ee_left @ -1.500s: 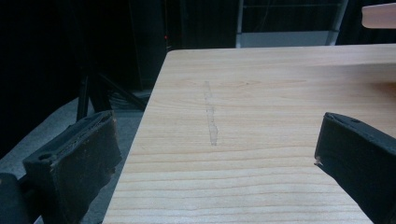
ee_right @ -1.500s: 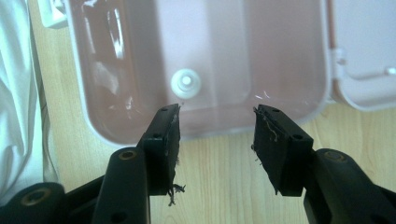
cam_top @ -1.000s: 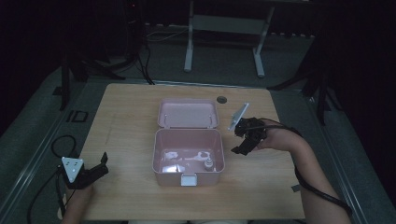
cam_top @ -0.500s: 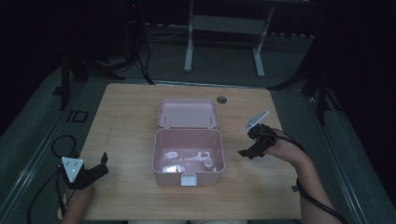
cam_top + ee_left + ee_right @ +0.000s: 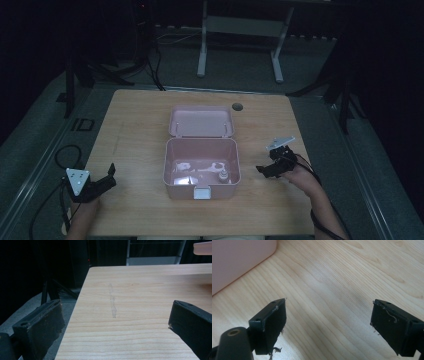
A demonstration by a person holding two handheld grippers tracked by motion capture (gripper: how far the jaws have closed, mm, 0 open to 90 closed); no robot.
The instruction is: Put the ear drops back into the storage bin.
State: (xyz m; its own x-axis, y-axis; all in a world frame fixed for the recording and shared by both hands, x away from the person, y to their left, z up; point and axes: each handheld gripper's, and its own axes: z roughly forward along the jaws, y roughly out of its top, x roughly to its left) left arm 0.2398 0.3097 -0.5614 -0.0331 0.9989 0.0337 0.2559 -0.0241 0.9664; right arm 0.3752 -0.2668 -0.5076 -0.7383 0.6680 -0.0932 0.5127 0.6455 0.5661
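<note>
Right tool (image 5: 266, 170): jaws spread wide, empty, over bare counter (image 5: 135, 130); open pink box (image 5: 201, 167) just off its jaw tips. Left tool (image 5: 102, 181): spread wide, empty, box well apart.

A light wooden table (image 5: 135, 135) with visible grain stands on a dark grey floor (image 5: 45, 145), and a round dark hole (image 5: 237, 106) sits in its top toward twelve o'clock. At the centre of the top rests an open pink box (image 5: 202, 169), its lid (image 5: 201, 121) laid back flat on the wood toward twelve o'clock. A faint pale streak (image 5: 112, 302) marks the wood near the nine o'clock edge
</note>
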